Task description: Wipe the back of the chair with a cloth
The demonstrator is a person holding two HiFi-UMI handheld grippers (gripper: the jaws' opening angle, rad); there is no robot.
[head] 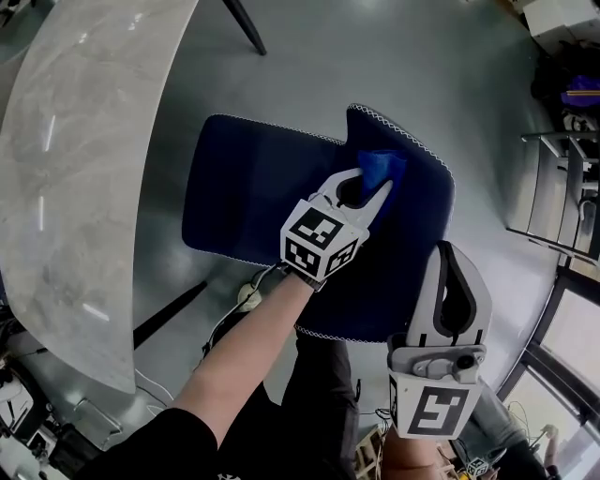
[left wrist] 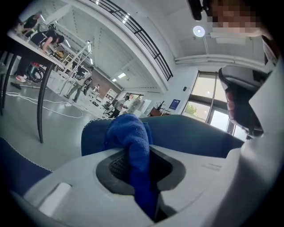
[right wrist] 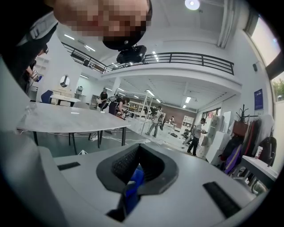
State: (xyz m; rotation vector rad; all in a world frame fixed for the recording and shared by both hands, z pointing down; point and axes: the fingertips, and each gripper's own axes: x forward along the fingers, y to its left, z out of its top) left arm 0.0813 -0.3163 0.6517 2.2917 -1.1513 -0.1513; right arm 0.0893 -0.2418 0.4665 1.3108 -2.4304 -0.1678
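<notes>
The dark blue chair (head: 244, 187) stands below me, its backrest (head: 417, 244) toward the right. A blue cloth (head: 382, 171) is bunched against the upper part of the backrest, and my left gripper (head: 370, 183) is shut on it. In the left gripper view the cloth (left wrist: 131, 133) sticks up between the jaws, with the chair back (left wrist: 195, 133) right behind it. My right gripper (head: 448, 255) hangs at the backrest's lower right edge, jaws together, holding nothing. In the right gripper view only a blue sliver shows through the slit of my right gripper (right wrist: 135, 170).
A pale marble table (head: 75, 159) curves along the left, with a dark leg (head: 246, 26) at the top. Cables and a plug (head: 246, 298) lie on the grey floor under the chair. A metal rack (head: 562, 187) stands at the right.
</notes>
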